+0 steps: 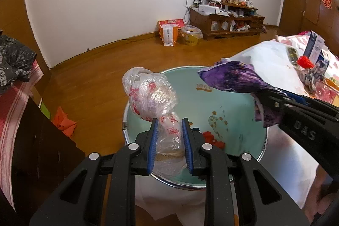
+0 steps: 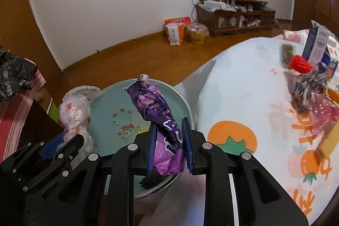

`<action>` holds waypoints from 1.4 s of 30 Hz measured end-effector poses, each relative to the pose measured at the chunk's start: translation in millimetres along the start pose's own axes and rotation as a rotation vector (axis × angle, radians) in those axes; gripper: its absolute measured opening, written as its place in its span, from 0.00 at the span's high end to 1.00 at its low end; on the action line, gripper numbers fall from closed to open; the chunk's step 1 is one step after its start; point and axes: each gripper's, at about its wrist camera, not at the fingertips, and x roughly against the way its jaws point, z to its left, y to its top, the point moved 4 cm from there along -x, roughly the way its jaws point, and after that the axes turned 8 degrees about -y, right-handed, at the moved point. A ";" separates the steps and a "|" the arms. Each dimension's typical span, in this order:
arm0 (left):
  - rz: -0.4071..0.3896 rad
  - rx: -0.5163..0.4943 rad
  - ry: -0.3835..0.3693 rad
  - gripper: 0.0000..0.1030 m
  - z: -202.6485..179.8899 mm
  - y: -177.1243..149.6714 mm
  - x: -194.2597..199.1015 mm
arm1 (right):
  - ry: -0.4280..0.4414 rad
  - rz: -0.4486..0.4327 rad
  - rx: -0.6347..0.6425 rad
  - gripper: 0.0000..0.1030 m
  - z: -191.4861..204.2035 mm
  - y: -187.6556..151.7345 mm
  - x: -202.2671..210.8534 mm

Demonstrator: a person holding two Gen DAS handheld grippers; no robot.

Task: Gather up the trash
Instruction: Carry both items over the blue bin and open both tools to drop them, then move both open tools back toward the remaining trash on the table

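The left tool was pinching a crumpled clear plastic bag with red print, its blue pads pressed against the bag's neck while the bulk of it stuck up and forward. The right tool was likewise clamped on a purple snack wrapper, which jutted out ahead of the fingers. Both pieces hung over the open mouth of a pale green bin with a metal rim, standing on the wooden floor just beside the worktop. Neither piece had been let go, so, as I judged it, 2 items were at the point of being dropped. Inside the bin lay a few red scraps (some trash looked to be in already). Further out on the patterned cloth sat a crumpled wrapper, a red object and 2 cartons, so more collecting seemingly remained.
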 end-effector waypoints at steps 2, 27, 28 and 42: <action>0.010 -0.004 -0.003 0.78 -0.5 -1.2 -4.5 | 0.003 0.015 -0.001 0.76 1.7 -0.6 -6.2; 0.001 0.062 0.085 0.23 9.3 0.5 3.2 | 0.031 -0.009 -0.033 0.25 -13.4 11.8 6.7; -0.006 0.070 0.090 0.23 9.8 1.6 6.5 | 0.027 -0.018 -0.041 0.23 -16.5 12.3 10.3; -0.094 0.014 0.117 0.06 -25.4 11.4 49.9 | -0.153 -0.155 -0.100 0.07 -77.6 1.2 73.9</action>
